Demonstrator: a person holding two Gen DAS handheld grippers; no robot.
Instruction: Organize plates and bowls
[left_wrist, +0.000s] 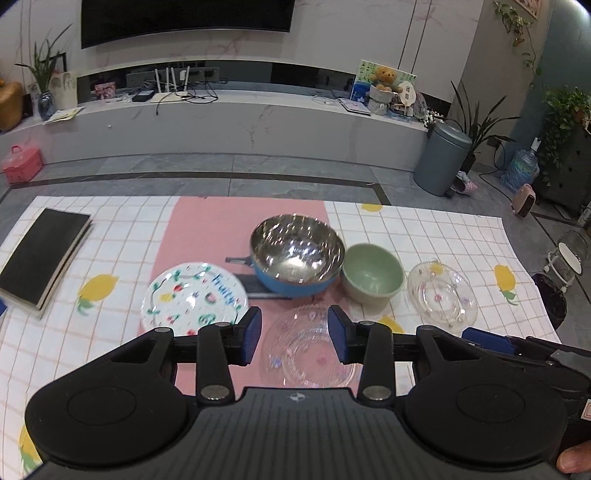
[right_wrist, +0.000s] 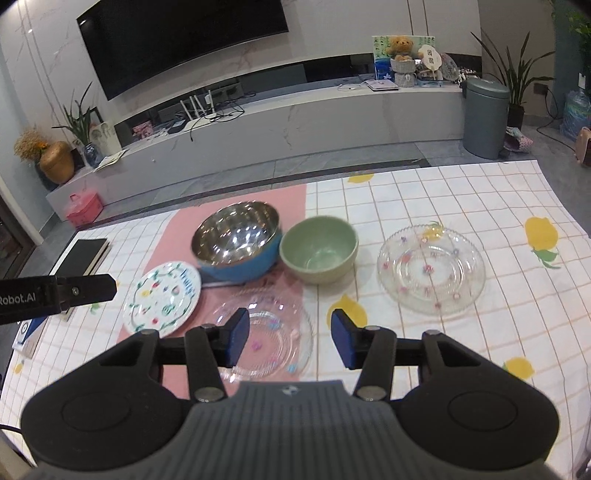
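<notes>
On the table stand a blue bowl with a steel inside (left_wrist: 297, 254) (right_wrist: 236, 240) and a green bowl (left_wrist: 371, 275) (right_wrist: 318, 251) beside it. A white painted plate (left_wrist: 194, 295) (right_wrist: 162, 297) lies to their left. A clear glass plate (left_wrist: 308, 347) (right_wrist: 271, 332) lies in front and a second clear glass plate (left_wrist: 441, 295) (right_wrist: 430, 267) lies to the right. My left gripper (left_wrist: 294, 334) is open and empty above the near glass plate. My right gripper (right_wrist: 290, 339) is open and empty, just right of that plate.
A black notebook (left_wrist: 40, 254) (right_wrist: 83, 254) lies at the table's left. The checked cloth with a pink strip (left_wrist: 207, 225) covers the table. Beyond the far edge are floor, a TV bench and a grey bin (right_wrist: 485, 118).
</notes>
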